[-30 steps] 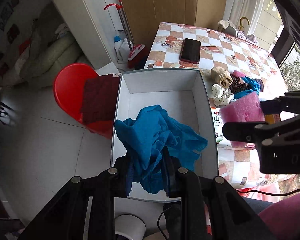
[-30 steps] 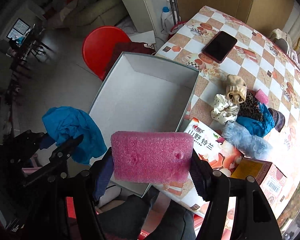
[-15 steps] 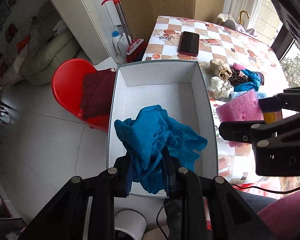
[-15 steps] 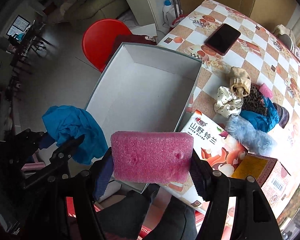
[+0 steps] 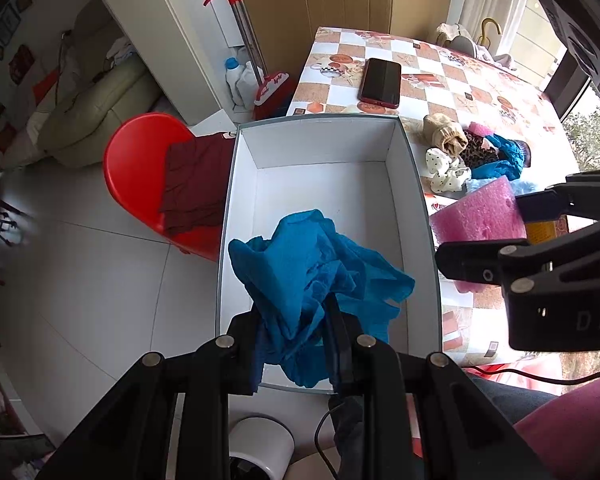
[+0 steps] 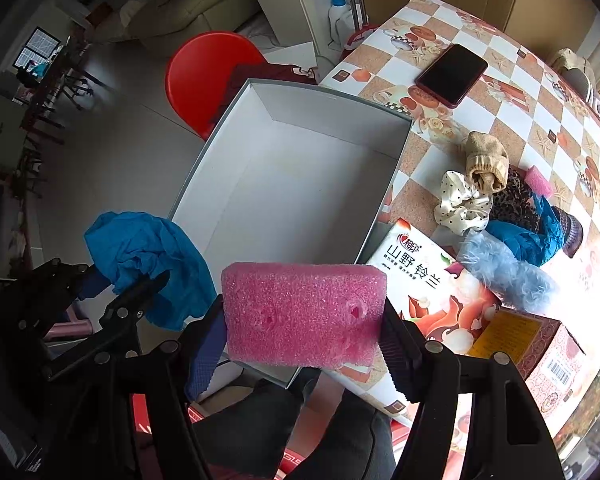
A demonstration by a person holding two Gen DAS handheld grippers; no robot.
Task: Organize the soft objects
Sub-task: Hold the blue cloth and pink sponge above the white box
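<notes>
My left gripper [image 5: 296, 316] is shut on a crumpled blue cloth [image 5: 312, 268] and holds it over the near end of an open white box [image 5: 324, 184]; the cloth also shows in the right wrist view [image 6: 148, 256]. My right gripper [image 6: 302, 320] is shut on a pink foam block [image 6: 300, 316] and holds it above the box's near right corner [image 6: 292, 184]. The block also shows in the left wrist view [image 5: 480, 216], to the right of the box. The box interior looks empty.
On the checkered table [image 6: 500, 92] lie a dark phone [image 6: 452, 74], a beige sock [image 6: 486, 164], a dotted scrunchie [image 6: 462, 204], leopard and blue fabrics [image 6: 528, 224], a fluffy grey-blue piece [image 6: 508, 276] and printed cartons [image 6: 428, 276]. A red chair [image 5: 140, 168] with maroon cloth stands left of the box.
Both grippers have risen slightly and drawn back; the box and table look a bit farther away. The cloth and the foam block stay gripped.
</notes>
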